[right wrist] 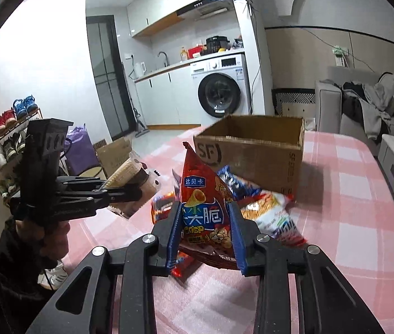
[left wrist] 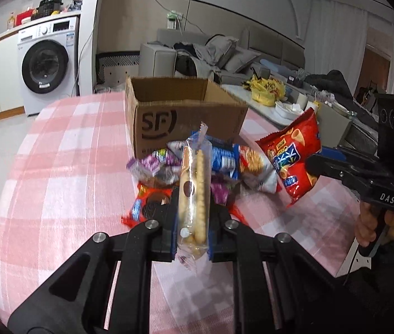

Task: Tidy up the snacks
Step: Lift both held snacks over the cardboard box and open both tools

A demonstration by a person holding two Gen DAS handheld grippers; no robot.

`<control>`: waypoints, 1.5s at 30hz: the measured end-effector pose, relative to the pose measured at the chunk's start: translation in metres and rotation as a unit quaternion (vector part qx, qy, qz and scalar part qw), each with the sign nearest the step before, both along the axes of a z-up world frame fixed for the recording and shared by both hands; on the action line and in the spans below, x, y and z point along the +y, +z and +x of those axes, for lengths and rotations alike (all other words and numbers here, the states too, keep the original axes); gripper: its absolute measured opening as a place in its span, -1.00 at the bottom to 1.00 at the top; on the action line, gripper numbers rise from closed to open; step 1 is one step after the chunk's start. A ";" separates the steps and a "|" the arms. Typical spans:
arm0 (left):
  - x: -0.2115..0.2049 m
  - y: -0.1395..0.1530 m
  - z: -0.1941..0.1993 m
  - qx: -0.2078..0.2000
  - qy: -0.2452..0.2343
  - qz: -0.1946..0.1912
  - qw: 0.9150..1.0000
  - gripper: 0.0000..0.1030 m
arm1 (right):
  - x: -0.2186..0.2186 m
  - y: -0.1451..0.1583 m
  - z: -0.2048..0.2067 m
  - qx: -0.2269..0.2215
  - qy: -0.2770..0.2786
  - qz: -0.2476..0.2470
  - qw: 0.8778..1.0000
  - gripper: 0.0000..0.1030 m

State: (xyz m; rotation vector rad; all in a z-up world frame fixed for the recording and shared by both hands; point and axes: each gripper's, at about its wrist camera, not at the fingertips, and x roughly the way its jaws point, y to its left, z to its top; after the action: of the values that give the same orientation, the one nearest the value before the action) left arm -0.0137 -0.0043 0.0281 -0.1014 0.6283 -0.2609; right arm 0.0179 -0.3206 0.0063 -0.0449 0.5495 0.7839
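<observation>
My left gripper (left wrist: 192, 220) is shut on a clear pack of sandwich biscuits (left wrist: 194, 192), held upright above the snack pile; it also shows in the right wrist view (right wrist: 132, 181). My right gripper (right wrist: 206, 222) is shut on a red chips bag (right wrist: 205, 206), lifted above the table; the bag also shows in the left wrist view (left wrist: 294, 156). An open cardboard SF box (left wrist: 185, 117) stands behind the pile, also visible in the right wrist view (right wrist: 252, 150). Several snack packets (left wrist: 224, 167) lie in front of the box.
The table has a pink checked cloth (left wrist: 71, 153). A white coffee table with a yellow bag (left wrist: 266, 91) and a grey sofa (left wrist: 224, 53) stand beyond the right edge. A washing machine (right wrist: 222, 91) and a shoe rack (right wrist: 4, 139) are farther off.
</observation>
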 end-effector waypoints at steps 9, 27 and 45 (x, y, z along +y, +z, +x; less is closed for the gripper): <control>-0.005 0.042 0.023 -0.037 0.007 -0.004 0.999 -0.78 | 0.006 0.026 0.019 -0.017 -0.040 0.033 0.998 -0.37; 0.000 0.075 0.142 -0.046 0.024 -0.006 0.999 -0.78 | 0.045 0.067 0.120 -0.044 -0.139 0.065 0.987 -0.37; 0.002 0.033 0.254 -0.020 0.036 0.016 0.999 -0.78 | 0.064 0.032 0.217 0.013 -0.154 0.048 0.987 -0.37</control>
State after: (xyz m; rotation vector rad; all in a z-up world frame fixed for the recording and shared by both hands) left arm 0.2400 -0.0024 0.0609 -0.0887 0.5877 -0.1827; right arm 0.2349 -0.2562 0.0379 0.1371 0.5269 0.5090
